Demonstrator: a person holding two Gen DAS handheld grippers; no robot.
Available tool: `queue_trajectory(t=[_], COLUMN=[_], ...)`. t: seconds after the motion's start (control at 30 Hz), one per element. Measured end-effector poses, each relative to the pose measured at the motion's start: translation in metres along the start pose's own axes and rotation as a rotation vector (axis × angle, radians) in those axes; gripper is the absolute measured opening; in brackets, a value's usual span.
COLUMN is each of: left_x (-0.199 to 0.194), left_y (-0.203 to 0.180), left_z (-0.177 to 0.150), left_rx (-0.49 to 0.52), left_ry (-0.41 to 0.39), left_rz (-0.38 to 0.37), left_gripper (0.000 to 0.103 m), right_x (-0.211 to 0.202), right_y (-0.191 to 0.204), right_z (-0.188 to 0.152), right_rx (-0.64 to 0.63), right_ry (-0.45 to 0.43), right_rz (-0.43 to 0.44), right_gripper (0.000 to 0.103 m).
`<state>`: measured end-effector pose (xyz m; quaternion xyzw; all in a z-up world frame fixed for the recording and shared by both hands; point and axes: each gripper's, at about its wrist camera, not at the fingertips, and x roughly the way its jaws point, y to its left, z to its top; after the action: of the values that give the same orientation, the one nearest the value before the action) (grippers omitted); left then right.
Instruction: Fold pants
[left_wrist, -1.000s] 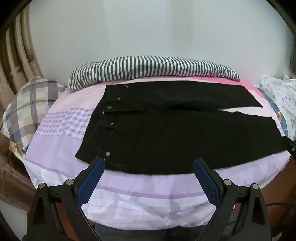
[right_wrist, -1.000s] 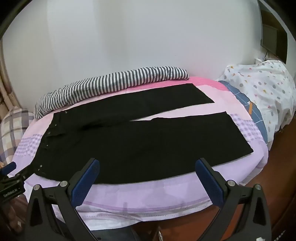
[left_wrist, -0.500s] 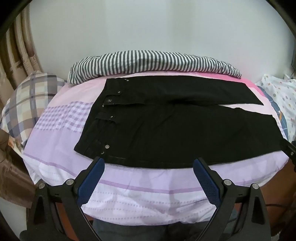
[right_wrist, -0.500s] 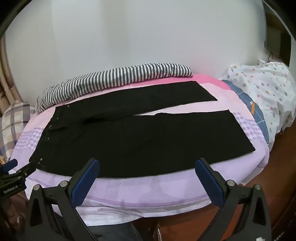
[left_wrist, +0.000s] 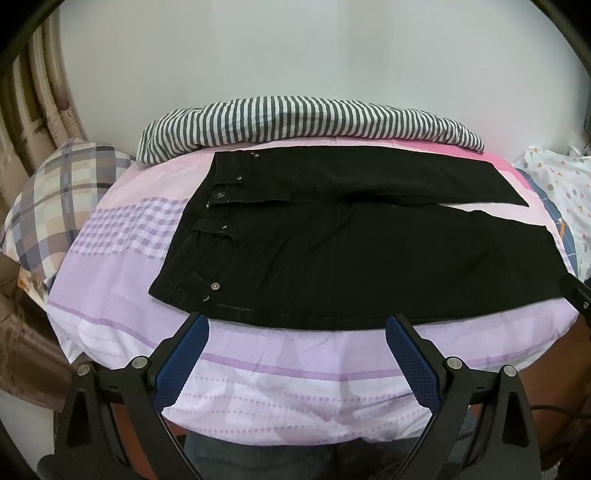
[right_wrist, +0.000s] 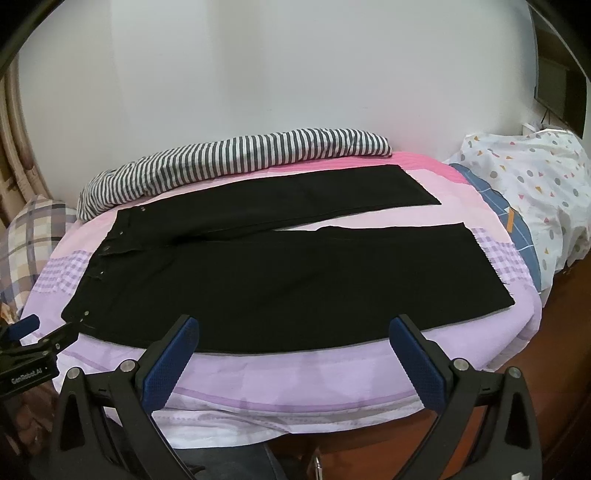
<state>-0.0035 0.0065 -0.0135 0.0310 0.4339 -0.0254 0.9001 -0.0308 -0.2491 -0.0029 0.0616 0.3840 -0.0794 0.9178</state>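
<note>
Black pants (left_wrist: 351, 236) lie flat on the bed, waistband to the left, both legs spread to the right; they also show in the right wrist view (right_wrist: 295, 273). My left gripper (left_wrist: 295, 332) is open and empty, held just in front of the pants' near edge by the waist side. My right gripper (right_wrist: 293, 334) is open and empty, in front of the near leg. The left gripper also shows at the left edge of the right wrist view (right_wrist: 26, 343). The right gripper's tip shows at the right edge of the left wrist view (left_wrist: 576, 291).
The bed has a pink and purple sheet (left_wrist: 122, 266). A striped blanket (left_wrist: 295, 122) lies rolled along the white wall. A plaid pillow (left_wrist: 55, 199) is at the left, a spotted quilt (right_wrist: 535, 177) at the right. Wooden bed frame (right_wrist: 461, 435) below.
Both grippers have pulled back and risen slightly from the bed, so the pants sit a little farther away in both views. Both stay open. The pants have not moved.
</note>
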Motion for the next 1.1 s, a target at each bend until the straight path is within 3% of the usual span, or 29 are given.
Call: queue_trajectory(t=[1.1], left_x=[-0.001], left_y=[-0.002], left_z=[0.002], left_rx=[0.018], left_ry=[-0.048], left_rz=[-0.005], left_gripper=[0.096], right_x=[0.0], right_y=[0.003], right_z=[0.012], right_rx=[0.017], right_ry=[-0.031], right_rz=[-0.016], right_gripper=[0.102])
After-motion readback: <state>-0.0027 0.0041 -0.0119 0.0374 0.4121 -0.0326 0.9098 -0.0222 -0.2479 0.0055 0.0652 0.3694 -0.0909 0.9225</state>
